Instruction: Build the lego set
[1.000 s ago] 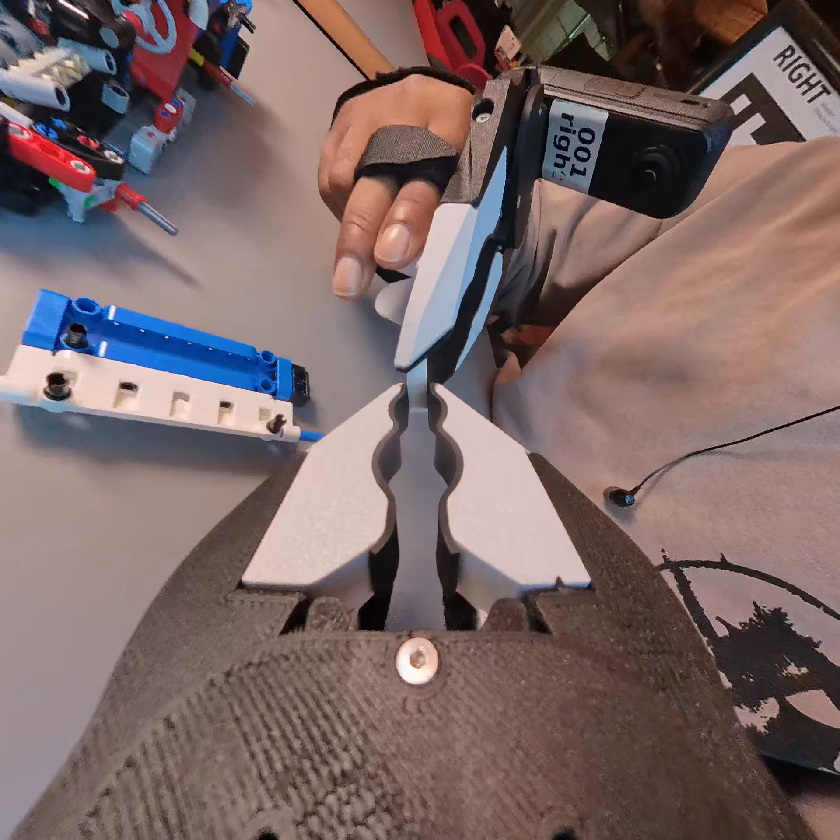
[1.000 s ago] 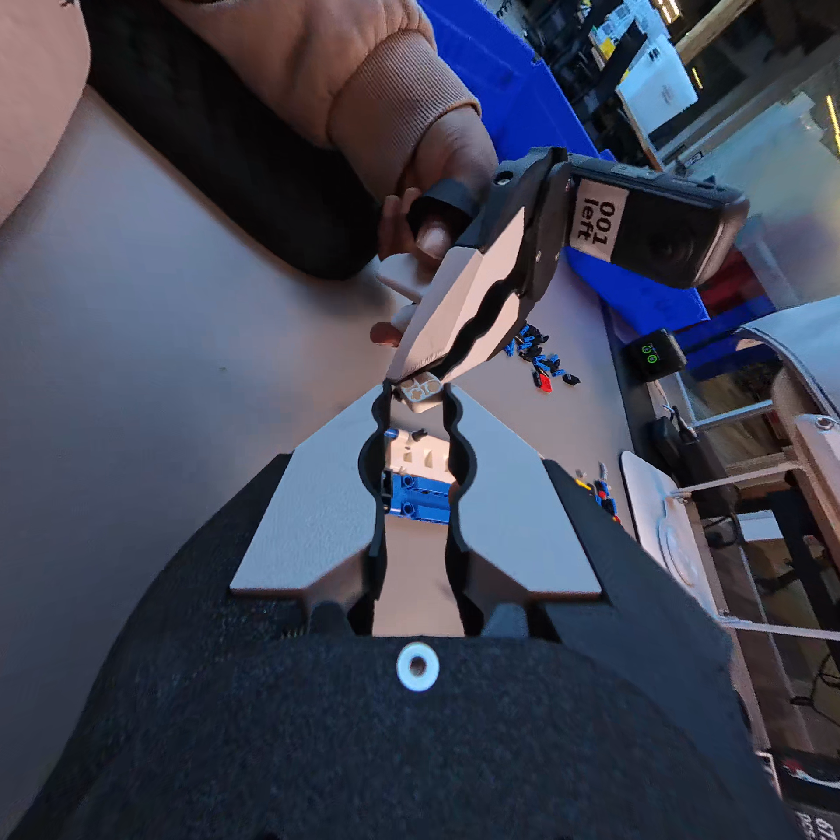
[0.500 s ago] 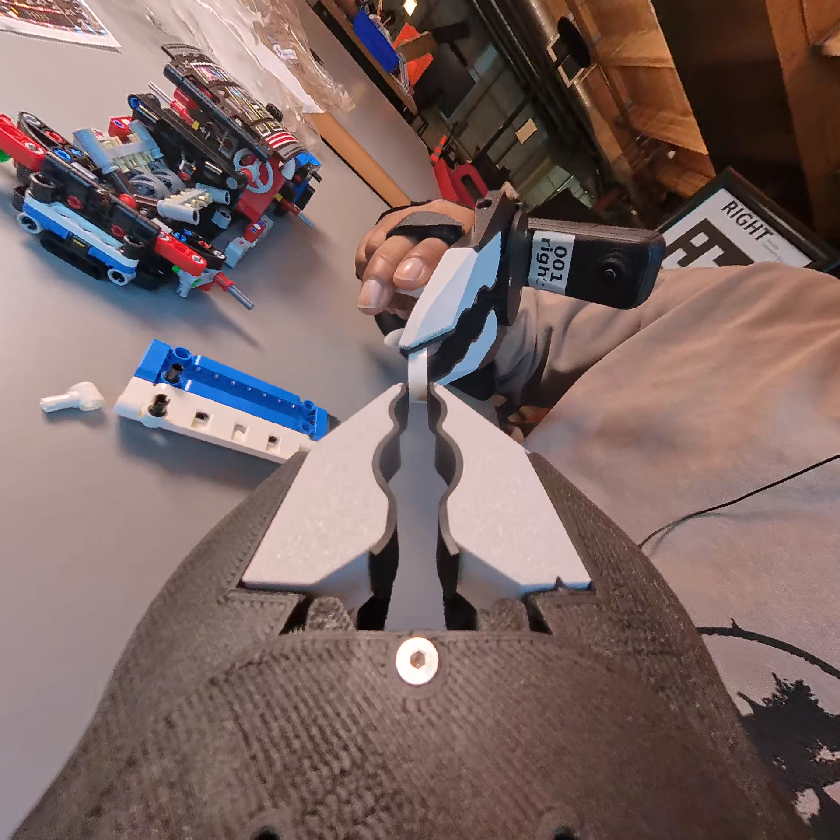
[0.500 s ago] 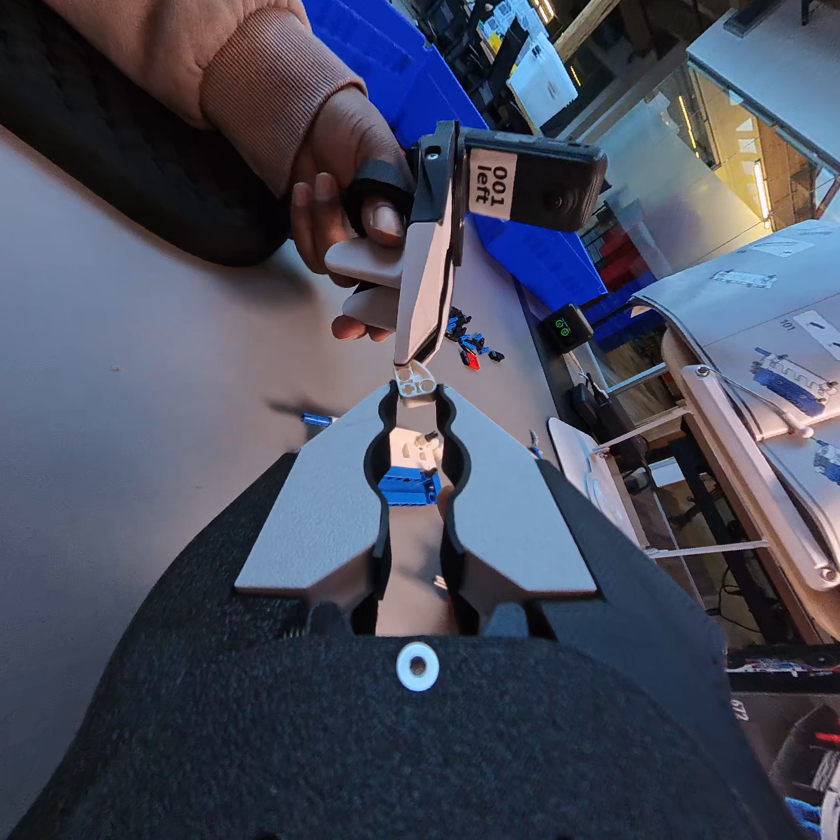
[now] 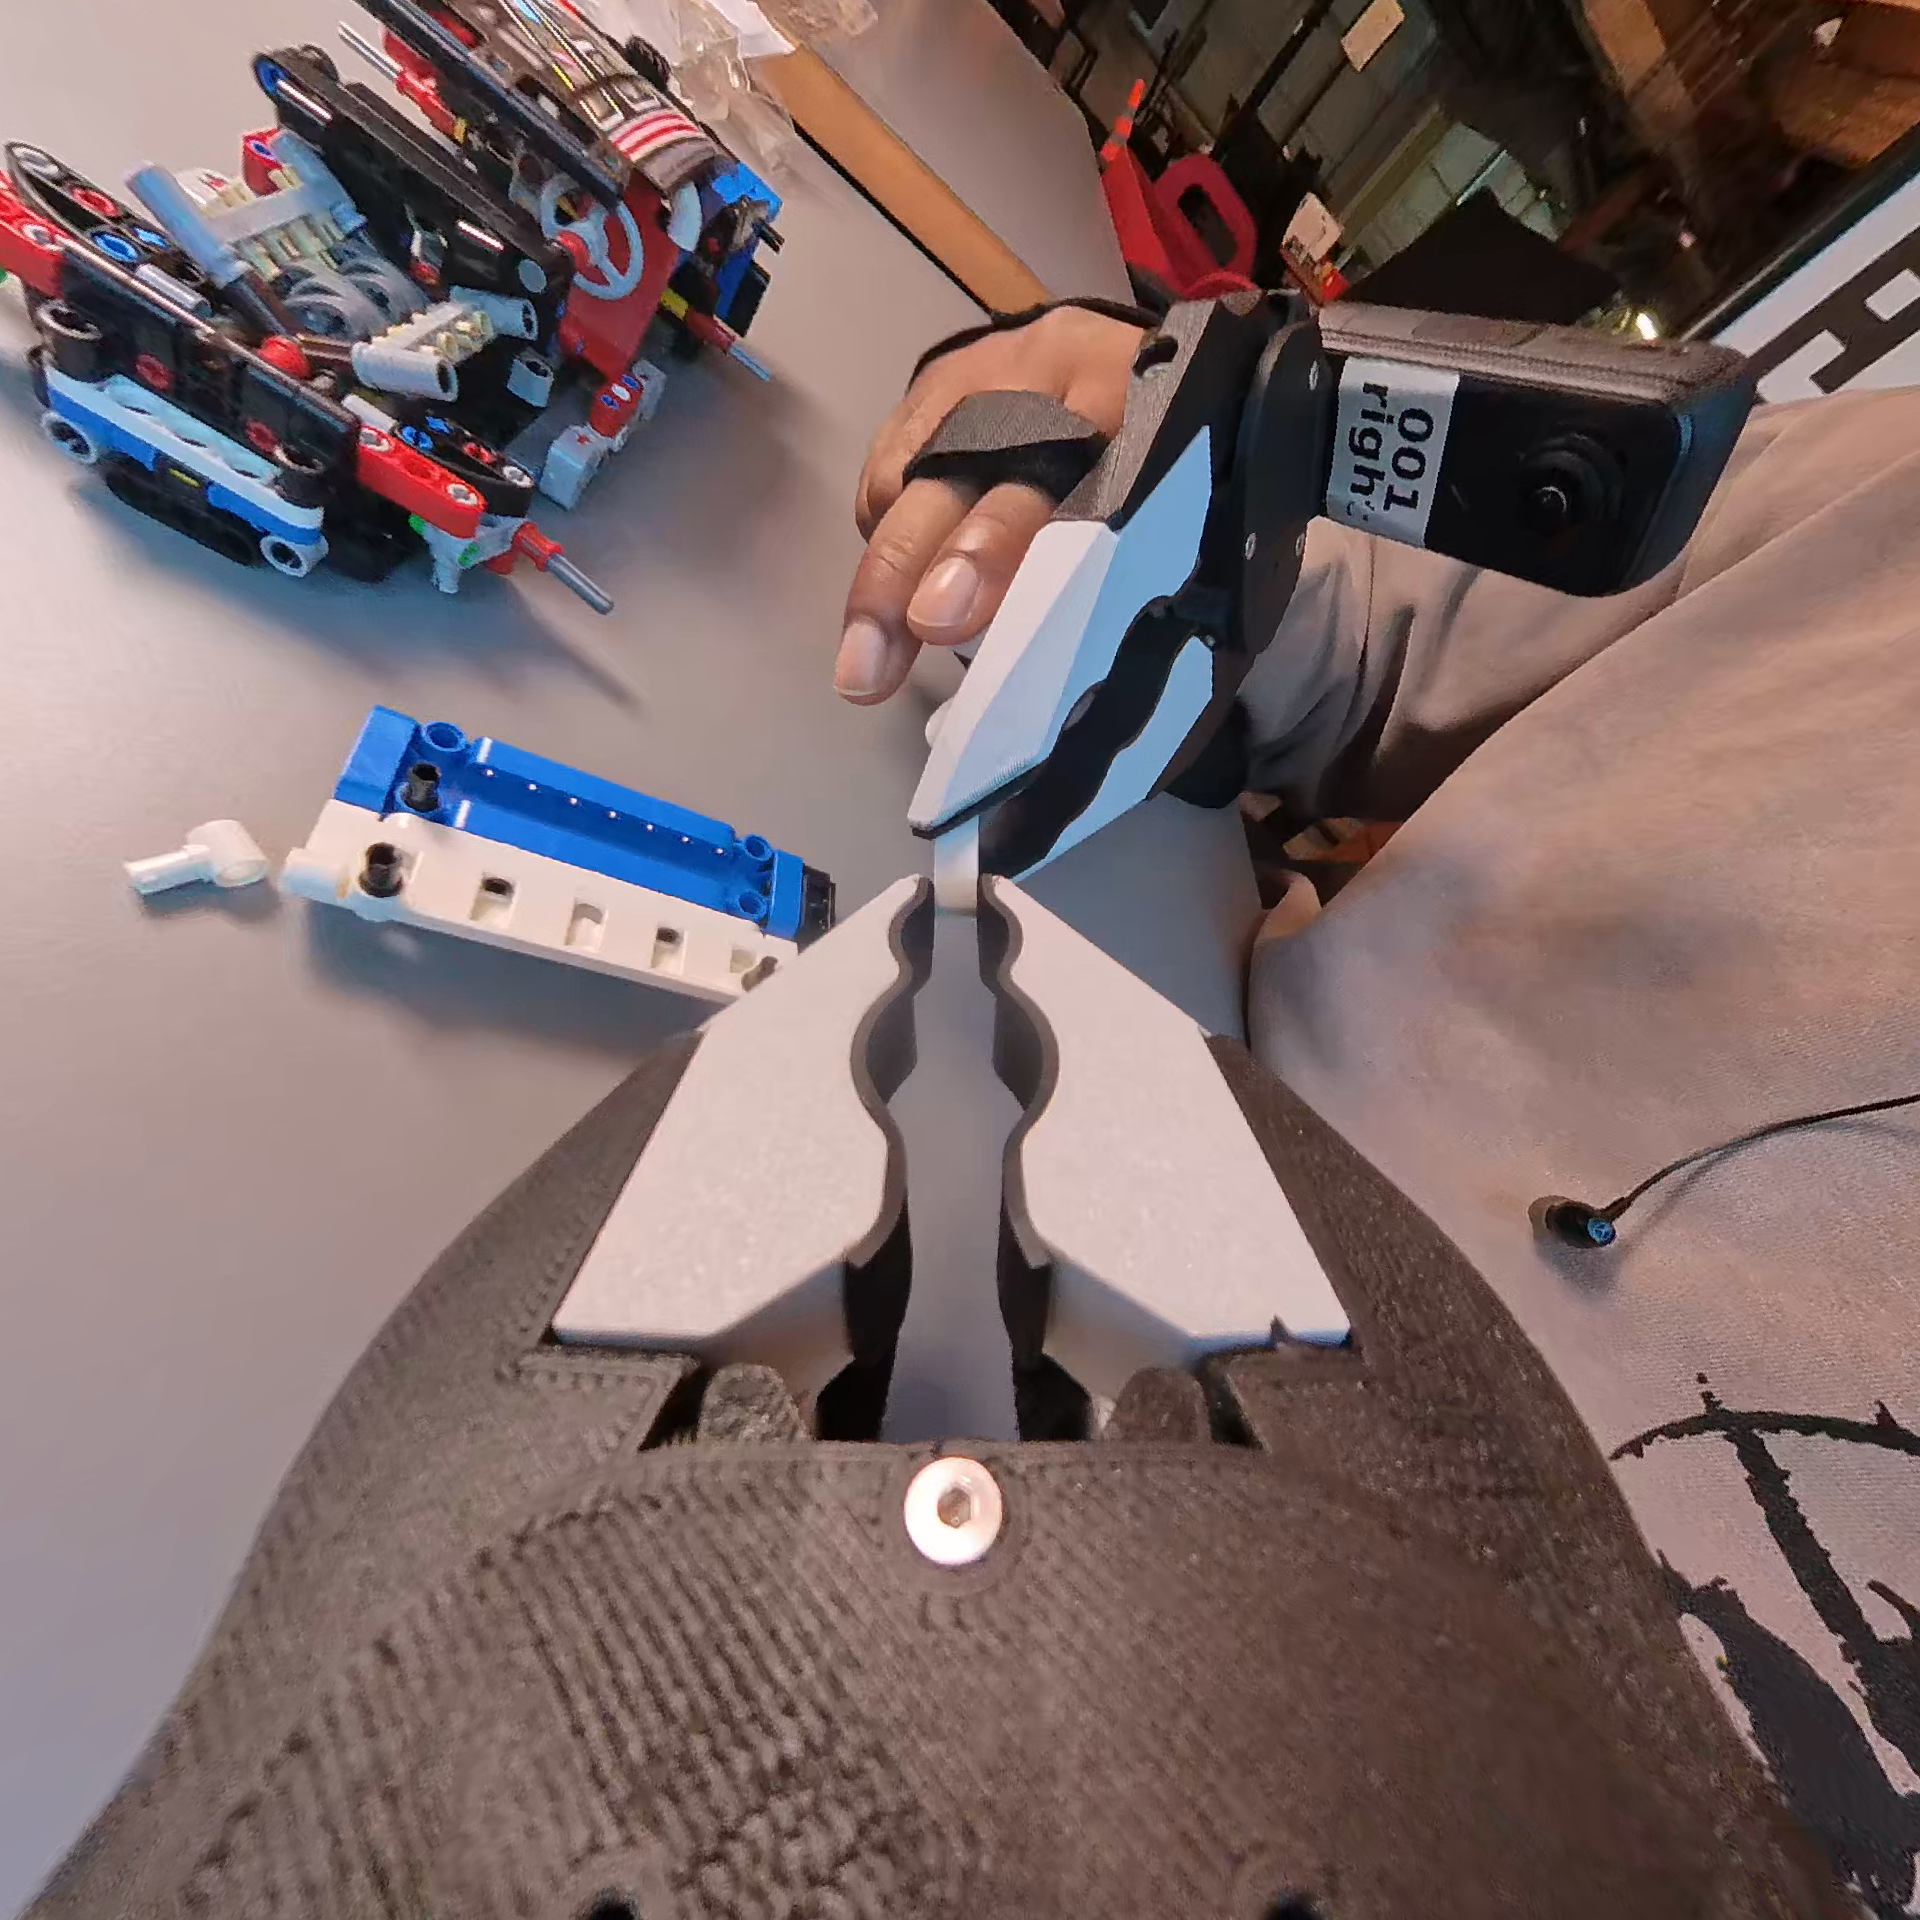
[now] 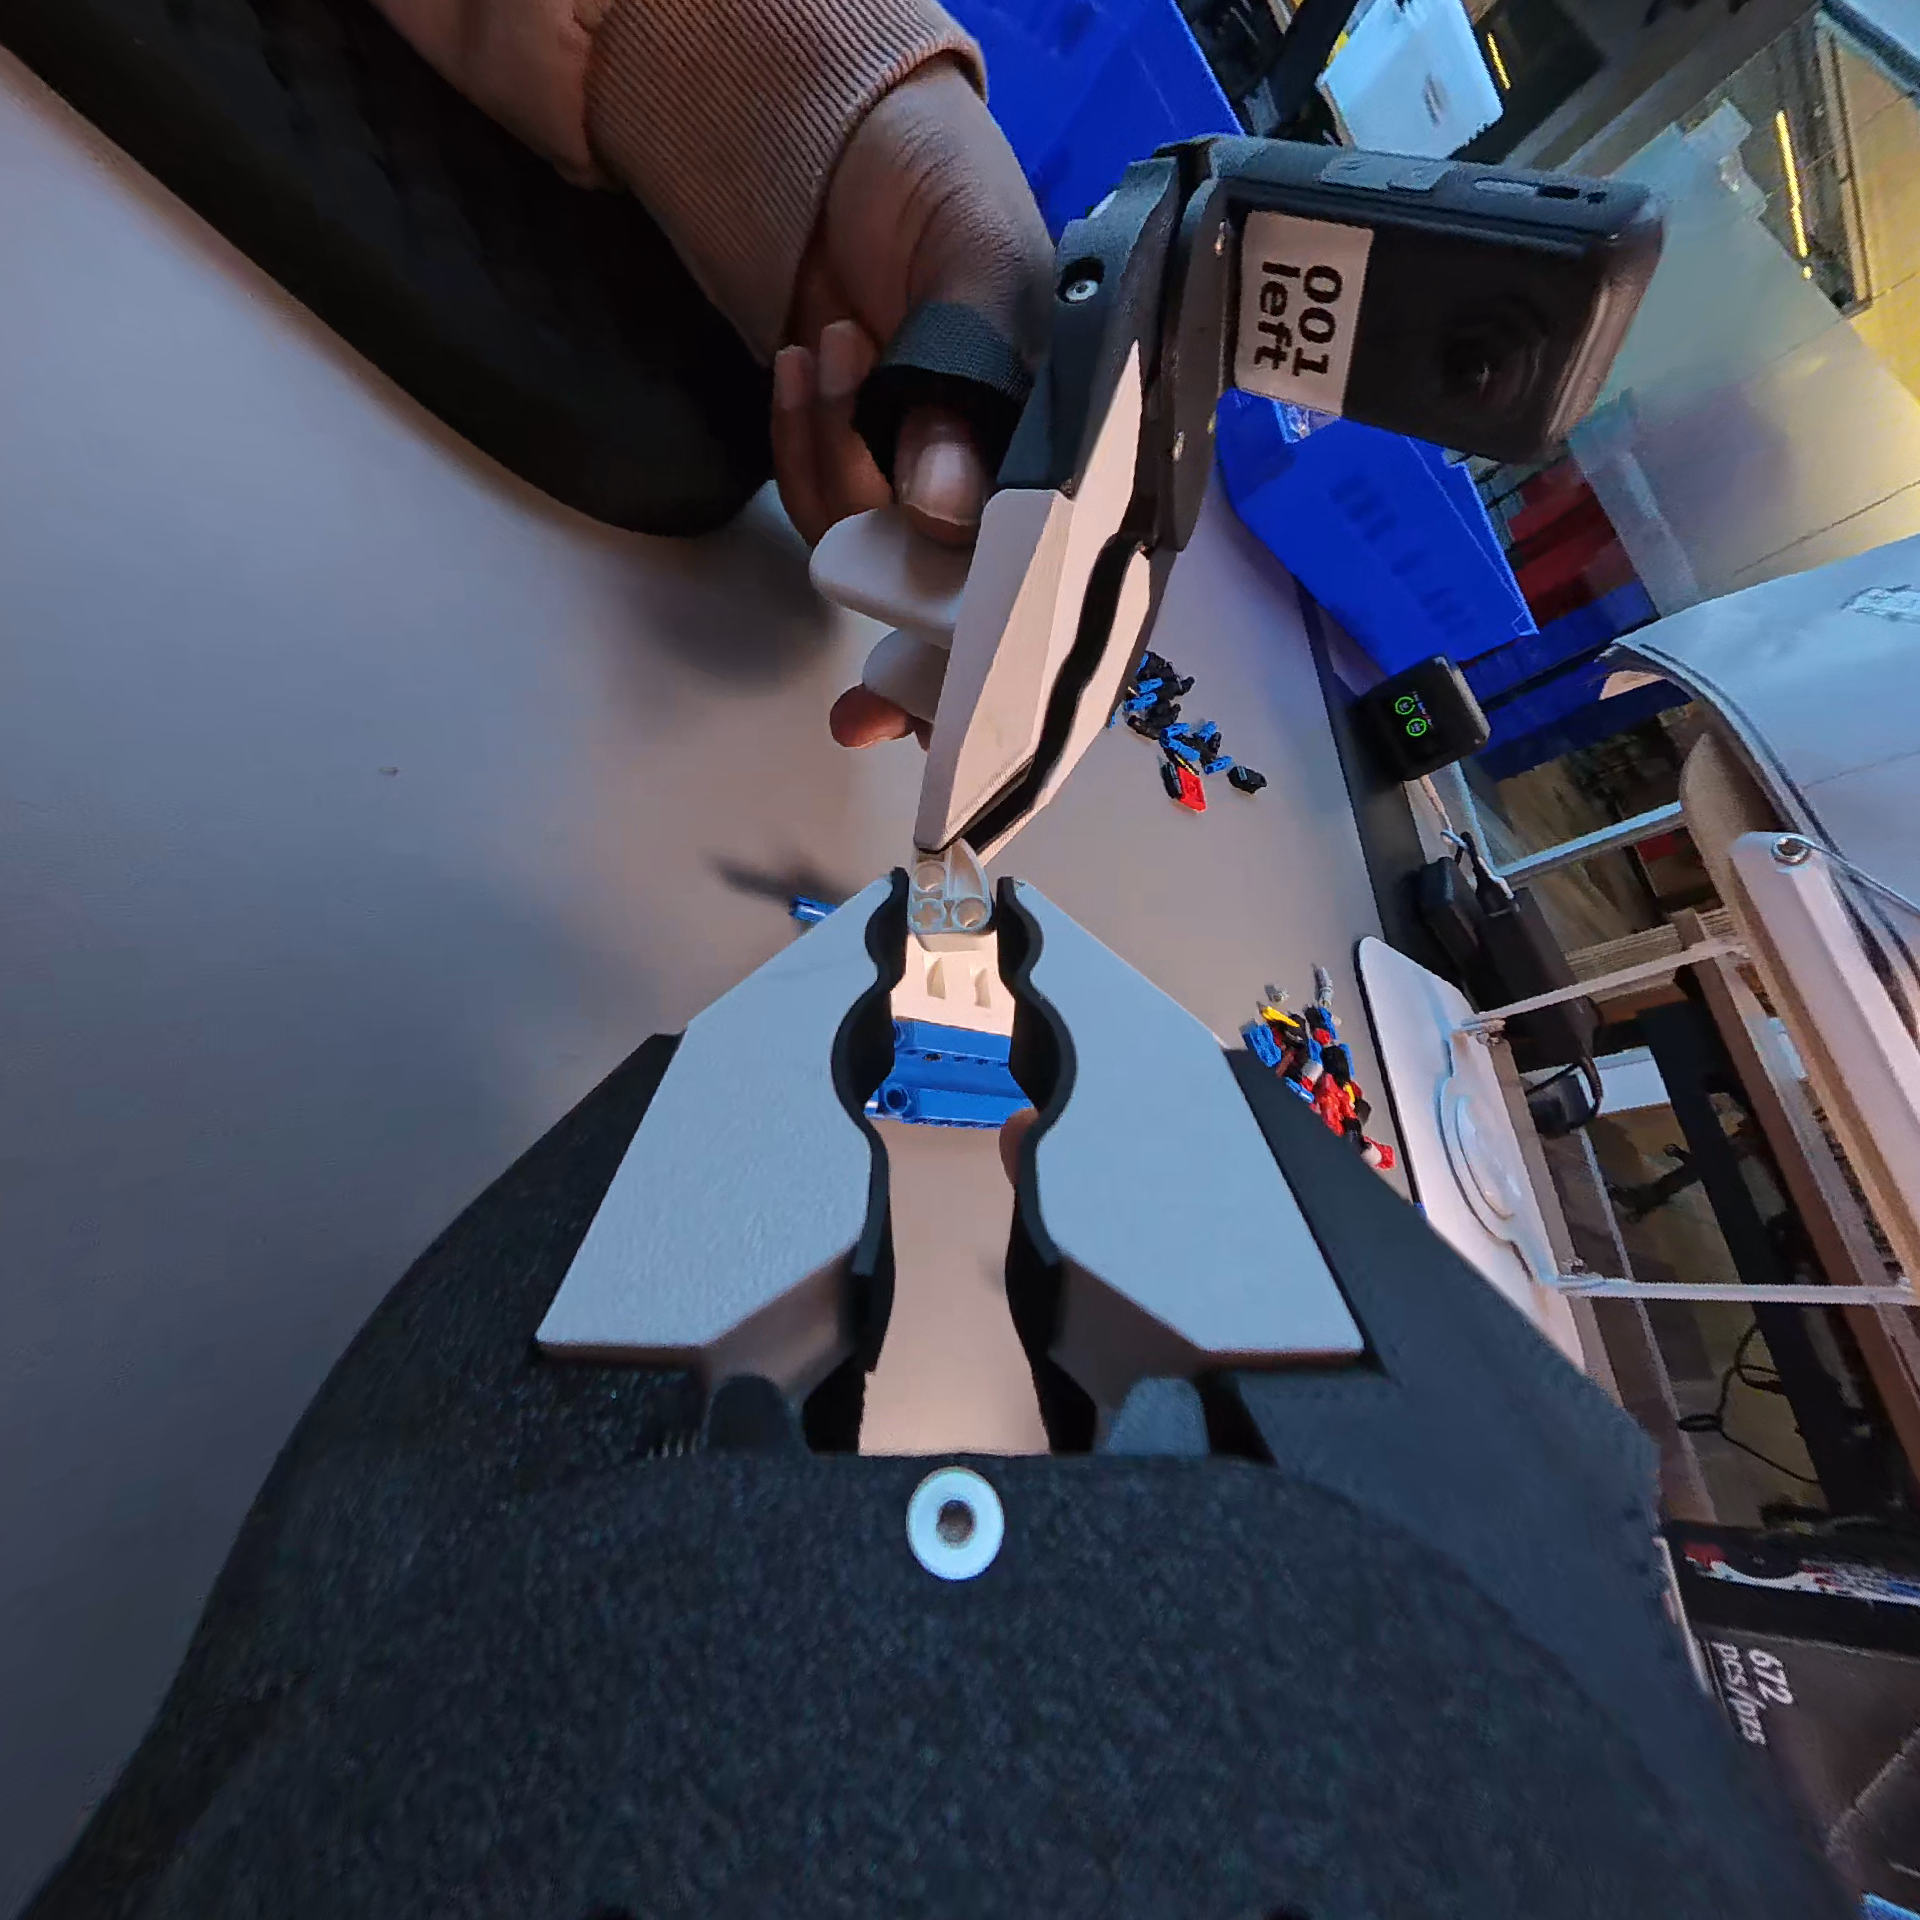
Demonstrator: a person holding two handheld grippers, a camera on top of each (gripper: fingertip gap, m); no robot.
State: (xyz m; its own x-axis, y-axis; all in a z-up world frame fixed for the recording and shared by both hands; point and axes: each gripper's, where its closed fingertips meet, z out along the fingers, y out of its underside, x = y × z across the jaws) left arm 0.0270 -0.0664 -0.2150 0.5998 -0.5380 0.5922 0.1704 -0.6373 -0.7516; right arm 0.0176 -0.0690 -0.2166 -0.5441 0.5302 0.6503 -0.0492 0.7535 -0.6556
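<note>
Left wrist view showed the left tongs (image 5: 954, 902) pinching a small white piece (image 5: 956, 868), with the right tongs (image 5: 951, 821) gripping its other end at 12 o'clock. Both tongs were nearly closed on it. A blue and white block (image 5: 561, 868) lay on the grey bench (image 5: 260, 1195) at 10 o'clock. A half-built car (image 5: 343, 301) sat farther off at 11 o'clock.

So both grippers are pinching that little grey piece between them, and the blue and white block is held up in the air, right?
Not quite. Both the left gripper and the right gripper do pinch the small grey piece, but the blue and white block lies flat on the grey table, untouched, as the left wrist view shows.
</note>
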